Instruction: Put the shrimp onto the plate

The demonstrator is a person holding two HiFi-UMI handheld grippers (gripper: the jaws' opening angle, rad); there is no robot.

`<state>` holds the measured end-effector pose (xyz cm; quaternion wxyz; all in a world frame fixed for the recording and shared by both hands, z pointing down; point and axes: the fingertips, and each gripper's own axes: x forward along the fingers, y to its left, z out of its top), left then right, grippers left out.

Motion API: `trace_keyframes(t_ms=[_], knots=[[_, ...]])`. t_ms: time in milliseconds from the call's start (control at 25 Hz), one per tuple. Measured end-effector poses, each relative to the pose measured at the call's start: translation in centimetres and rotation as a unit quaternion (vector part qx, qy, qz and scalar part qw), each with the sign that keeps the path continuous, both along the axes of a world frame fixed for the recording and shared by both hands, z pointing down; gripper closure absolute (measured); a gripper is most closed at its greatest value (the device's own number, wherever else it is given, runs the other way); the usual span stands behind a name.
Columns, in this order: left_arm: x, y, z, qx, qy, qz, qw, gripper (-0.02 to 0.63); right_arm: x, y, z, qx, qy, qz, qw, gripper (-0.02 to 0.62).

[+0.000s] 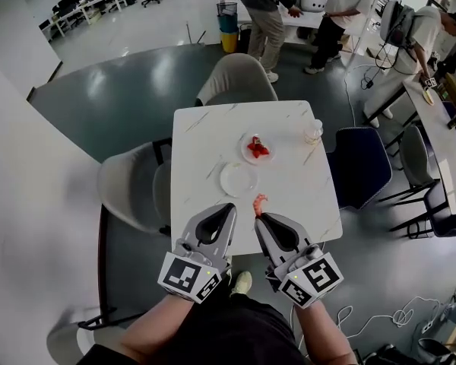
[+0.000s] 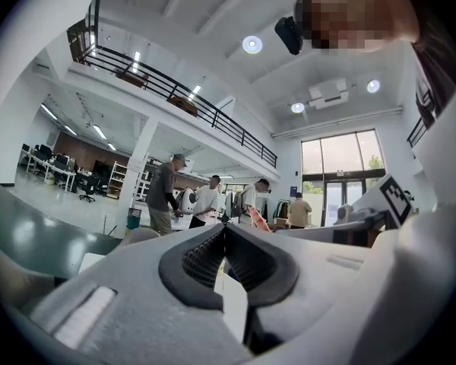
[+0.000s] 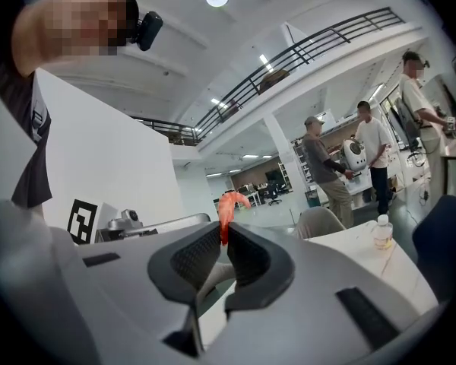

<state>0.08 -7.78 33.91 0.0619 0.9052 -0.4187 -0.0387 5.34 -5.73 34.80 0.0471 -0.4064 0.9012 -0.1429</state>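
My right gripper (image 1: 258, 216) is shut on an orange-pink shrimp (image 1: 259, 201), whose curled body sticks out past the jaw tips (image 3: 228, 206). It hovers over the white marble table (image 1: 289, 196), just right of an empty white plate (image 1: 238, 179). A second plate (image 1: 256, 149) further back holds red pieces. My left gripper (image 1: 231, 207) is shut with nothing in it, close beside the right one; in the left gripper view its jaws (image 2: 225, 228) meet tip to tip.
A small clear bottle (image 1: 313, 131) stands at the table's far right corner. Beige chairs (image 1: 239, 80) sit at the far and left sides, a dark blue chair (image 1: 361, 166) at the right. Several people stand in the background.
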Motion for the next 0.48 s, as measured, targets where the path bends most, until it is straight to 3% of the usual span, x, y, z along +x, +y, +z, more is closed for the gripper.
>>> trace_keyframes(t_ms=[200, 480], knots=[[-0.8, -4.7, 3.1, -0.008, 0.002, 0.001, 1.0000, 0.597, -1.1, -5.0, 3.5, -0.017, 0.024, 0.009, 1.000, 0.565], [-2.5, -11.6, 10.2, -0.032, 0.006, 0.005, 0.9995, 0.597, -3.3, -11.7, 12.5, -0.064, 0.073, 0.009, 0.995, 0.563]])
